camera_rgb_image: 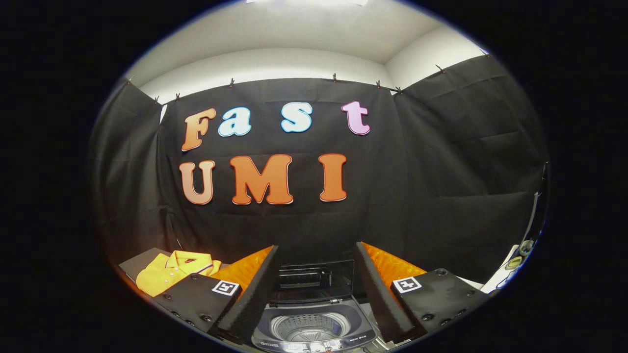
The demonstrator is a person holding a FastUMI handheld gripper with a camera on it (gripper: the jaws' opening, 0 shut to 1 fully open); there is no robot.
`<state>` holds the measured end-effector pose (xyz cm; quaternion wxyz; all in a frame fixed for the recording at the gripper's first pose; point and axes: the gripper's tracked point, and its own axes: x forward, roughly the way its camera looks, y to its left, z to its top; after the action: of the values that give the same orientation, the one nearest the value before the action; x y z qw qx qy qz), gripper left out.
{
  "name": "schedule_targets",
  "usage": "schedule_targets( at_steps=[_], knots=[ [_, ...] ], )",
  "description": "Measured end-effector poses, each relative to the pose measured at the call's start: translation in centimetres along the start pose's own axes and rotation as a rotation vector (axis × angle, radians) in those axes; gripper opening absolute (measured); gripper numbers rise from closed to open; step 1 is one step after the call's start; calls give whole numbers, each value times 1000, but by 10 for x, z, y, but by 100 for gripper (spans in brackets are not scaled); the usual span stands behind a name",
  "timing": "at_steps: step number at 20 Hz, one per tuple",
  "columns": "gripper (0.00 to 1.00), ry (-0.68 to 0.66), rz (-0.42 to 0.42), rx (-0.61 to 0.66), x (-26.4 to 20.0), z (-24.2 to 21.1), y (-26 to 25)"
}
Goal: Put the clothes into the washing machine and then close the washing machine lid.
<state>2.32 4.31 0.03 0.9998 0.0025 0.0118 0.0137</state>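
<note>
A small top-loading washing machine [314,329] sits low between my two fingers, its round drum showing bare metal. Its dark lid [314,280] stands raised behind the opening. A yellow-orange polo shirt [172,272] lies folded on a dark surface beyond my left finger, off to the left of the machine. My gripper [314,294] is open, fingers spread wide either side of the machine's opening, holding nothing and touching neither the machine nor the shirt.
The booth's black cloth wall [441,171] rises close behind the machine. A dark board [142,260] lies under the shirt. At the right, a white surface [500,279] carries small objects and a cable.
</note>
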Motion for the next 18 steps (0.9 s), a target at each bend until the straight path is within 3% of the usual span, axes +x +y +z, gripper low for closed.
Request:
schedule_targets(
  at_steps=[5,12,18],
  knots=[
    [98,-7,74,0,16,8,55],
    [98,7,256,37,34,13,172],
    [98,84,412,9,36,-19,283]
  ],
)
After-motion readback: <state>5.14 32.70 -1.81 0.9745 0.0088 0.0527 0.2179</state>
